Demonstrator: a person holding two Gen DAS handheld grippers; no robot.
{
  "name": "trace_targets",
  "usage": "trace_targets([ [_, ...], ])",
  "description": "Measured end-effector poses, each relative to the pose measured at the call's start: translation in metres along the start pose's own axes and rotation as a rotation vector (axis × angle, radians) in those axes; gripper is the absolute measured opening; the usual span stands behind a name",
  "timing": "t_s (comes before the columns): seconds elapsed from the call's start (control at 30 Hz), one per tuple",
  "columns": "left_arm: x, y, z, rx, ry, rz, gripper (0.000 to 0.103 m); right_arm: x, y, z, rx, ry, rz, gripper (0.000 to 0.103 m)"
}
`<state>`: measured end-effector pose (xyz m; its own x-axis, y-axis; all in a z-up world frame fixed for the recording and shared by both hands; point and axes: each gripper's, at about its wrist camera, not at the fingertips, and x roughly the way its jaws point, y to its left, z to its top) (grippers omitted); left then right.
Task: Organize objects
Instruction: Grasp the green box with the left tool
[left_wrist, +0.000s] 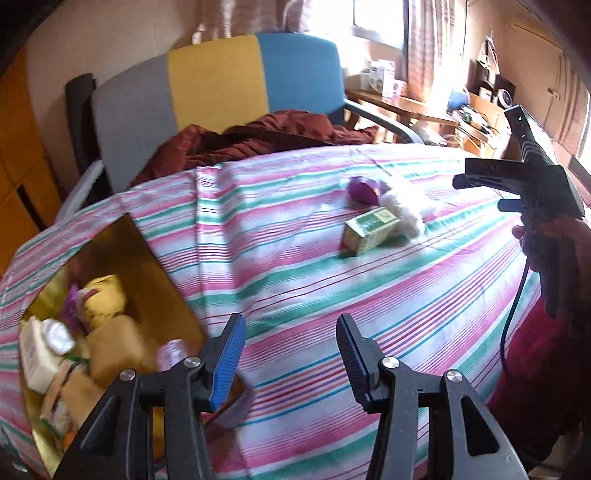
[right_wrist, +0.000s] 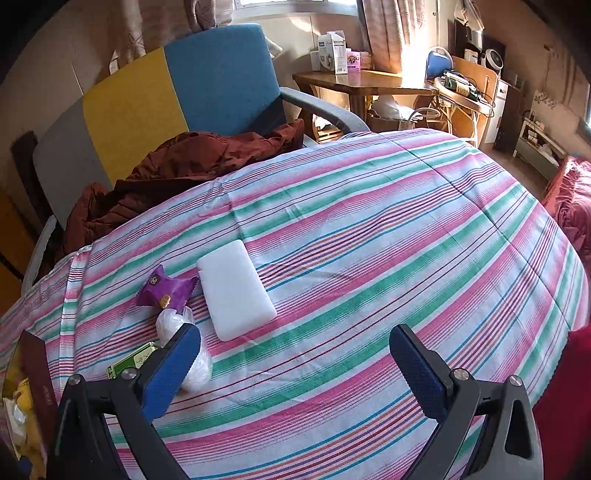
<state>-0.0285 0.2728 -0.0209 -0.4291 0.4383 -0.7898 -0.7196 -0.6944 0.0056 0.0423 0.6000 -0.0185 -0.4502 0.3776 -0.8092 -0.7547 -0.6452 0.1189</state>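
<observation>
On the striped cloth lie a green-yellow carton (left_wrist: 370, 230), a purple snack packet (left_wrist: 364, 189), a clear plastic bag (left_wrist: 402, 212) and a white flat block (right_wrist: 236, 290). In the right wrist view the carton (right_wrist: 131, 363), purple packet (right_wrist: 166, 288) and bag (right_wrist: 177, 321) sit at lower left. A gold box (left_wrist: 155, 266) at left holds several packets and cartons. My left gripper (left_wrist: 290, 354) is open and empty beside the box. My right gripper (right_wrist: 295, 365) is open and empty above the cloth; it also shows in the left wrist view (left_wrist: 480, 192).
A grey, yellow and blue chair (left_wrist: 207, 88) with a brown jacket (left_wrist: 251, 142) stands behind the table. A wooden side table (right_wrist: 354, 83) with boxes stands further back. Red fabric (right_wrist: 576, 199) lies at right.
</observation>
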Motion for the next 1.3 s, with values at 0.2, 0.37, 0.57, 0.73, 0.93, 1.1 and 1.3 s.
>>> trace_targets([
  [0.2,0.033,-0.025,0.024,0.055,0.035,-0.008,0.062,0.004,-0.007,-0.001,0.037,0.037,0.026,0.103],
  [0.37,0.059,-0.049,0.045,0.167,0.05,-0.019,0.072,0.004,-0.006,-0.001,0.039,0.046,0.052,0.103],
  [0.57,0.095,-0.068,0.071,0.227,0.081,-0.052,0.081,0.005,-0.006,0.0,0.04,0.065,0.083,0.103],
  [0.73,0.121,-0.077,0.085,0.256,0.091,-0.059,0.083,0.007,-0.012,0.001,0.074,0.077,0.105,0.103],
  [0.93,0.14,-0.08,0.096,0.241,0.1,-0.077,0.086,0.01,-0.013,0.0,0.083,0.094,0.119,0.103],
  [1.1,0.169,-0.081,0.097,0.232,0.146,-0.039,0.08,0.013,-0.012,0.0,0.081,0.101,0.121,0.103],
  [1.3,0.154,-0.062,0.086,0.075,0.127,-0.094,0.03,0.016,-0.013,-0.001,0.079,0.114,0.111,0.103],
])
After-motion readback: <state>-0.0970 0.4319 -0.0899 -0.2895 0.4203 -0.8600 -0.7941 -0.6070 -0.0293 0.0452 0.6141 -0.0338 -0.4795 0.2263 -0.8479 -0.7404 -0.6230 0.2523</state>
